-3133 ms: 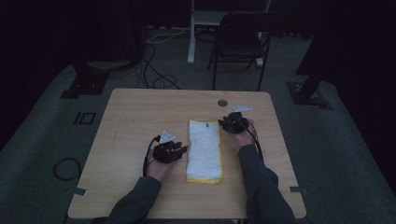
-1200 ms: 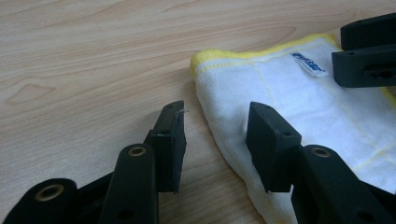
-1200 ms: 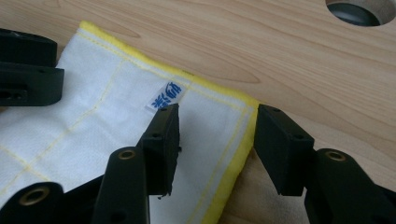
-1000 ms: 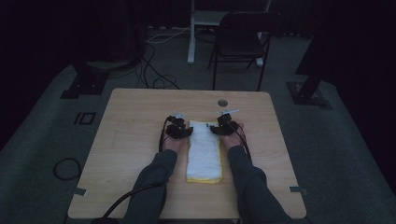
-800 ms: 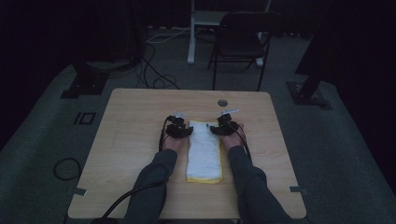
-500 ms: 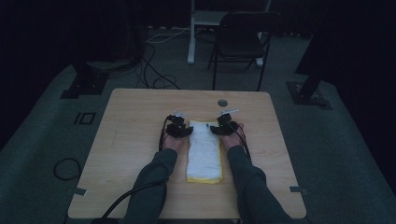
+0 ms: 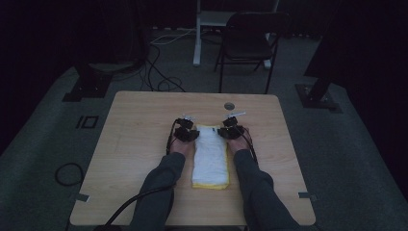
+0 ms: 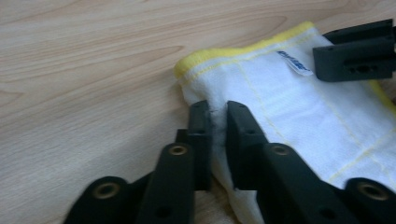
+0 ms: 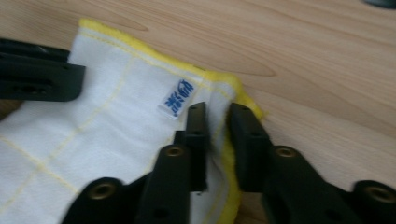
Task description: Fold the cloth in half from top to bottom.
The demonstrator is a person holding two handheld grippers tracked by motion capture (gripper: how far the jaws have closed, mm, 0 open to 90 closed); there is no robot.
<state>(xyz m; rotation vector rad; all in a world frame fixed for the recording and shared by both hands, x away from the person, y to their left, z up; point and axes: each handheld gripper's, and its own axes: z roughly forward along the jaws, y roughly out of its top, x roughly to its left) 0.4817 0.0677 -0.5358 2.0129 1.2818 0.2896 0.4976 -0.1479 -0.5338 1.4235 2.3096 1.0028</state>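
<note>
A folded white towel [image 7: 210, 156] with a yellow border lies lengthwise in the middle of the wooden table [image 7: 134, 125]. My left gripper [image 7: 194, 131] is at its far left corner and my right gripper [image 7: 225, 130] at its far right corner. In the left gripper view my left gripper [image 8: 218, 109] has just closed, and its jaws pinch a fold of the towel [image 8: 303, 107] near that corner. In the right gripper view my right gripper [image 9: 217, 112] has also just closed. It pinches the towel [image 9: 93, 130] beside the small blue-printed label [image 9: 180, 97].
A round grommet [image 7: 228, 106] sits in the table beyond the towel. A dark folding chair [image 7: 250, 43] stands behind the table, cables [image 7: 163, 82] run over the floor at the back left, and black stand feet [image 7: 317, 94] flank the table.
Three seconds ago the hands lay farther apart, the left one lower beside the towel. Both have moved to the towel's far corners and kept still over the last second.
</note>
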